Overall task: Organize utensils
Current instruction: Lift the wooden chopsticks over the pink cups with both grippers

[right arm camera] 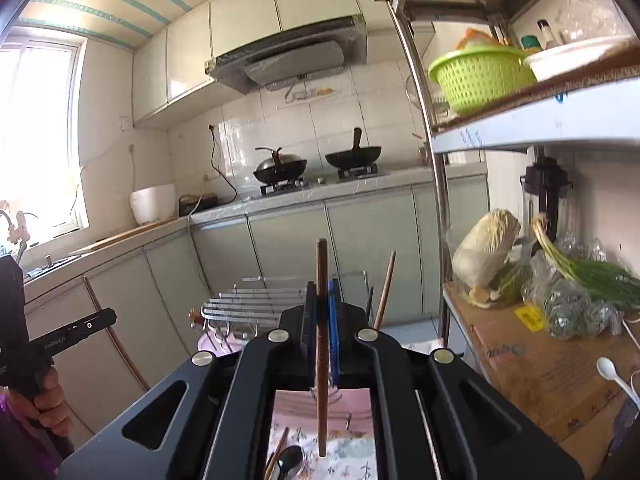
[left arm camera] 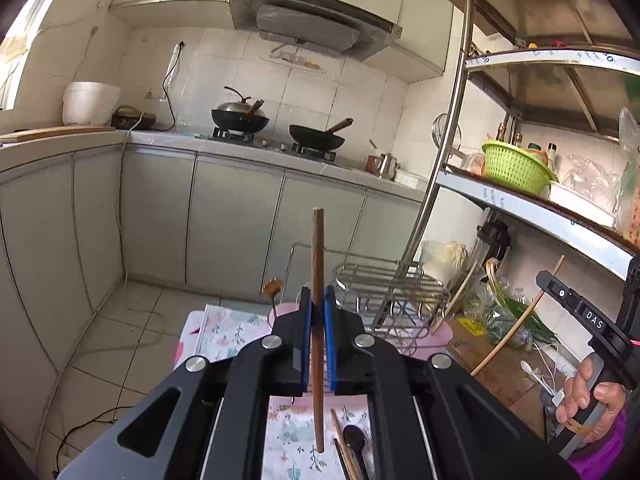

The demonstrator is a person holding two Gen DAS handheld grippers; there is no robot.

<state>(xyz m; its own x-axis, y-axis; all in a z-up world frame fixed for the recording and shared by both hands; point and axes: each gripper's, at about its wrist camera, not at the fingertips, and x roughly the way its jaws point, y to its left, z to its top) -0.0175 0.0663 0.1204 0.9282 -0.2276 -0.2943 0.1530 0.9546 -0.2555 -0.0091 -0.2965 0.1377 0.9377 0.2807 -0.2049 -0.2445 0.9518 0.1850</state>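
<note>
My left gripper (left arm camera: 318, 306) is shut on a brown wooden chopstick (left arm camera: 318, 264) that stands upright between its blue pads. My right gripper (right arm camera: 322, 300) is shut on a second brown chopstick (right arm camera: 321, 272), also upright; this chopstick also shows in the left wrist view (left arm camera: 516, 326). Both are held above a floral cloth (left arm camera: 228, 332). A metal wire rack (left arm camera: 392, 284) on a pink base stands just ahead, with another chopstick (right arm camera: 385, 292) upright in it. More chopsticks (left arm camera: 344, 446) and a black spoon (left arm camera: 354, 440) lie on the cloth below; a spoon (right arm camera: 289, 462) lies under the right gripper.
A metal shelf unit (left arm camera: 536, 208) stands at the right with a green basket (left arm camera: 514, 166), cabbage (right arm camera: 486, 250), spring onions (right arm camera: 592, 276) and a cardboard box (right arm camera: 552, 372) with a white spoon (right arm camera: 610, 370). Kitchen counter with two woks (left arm camera: 316, 136) lies behind.
</note>
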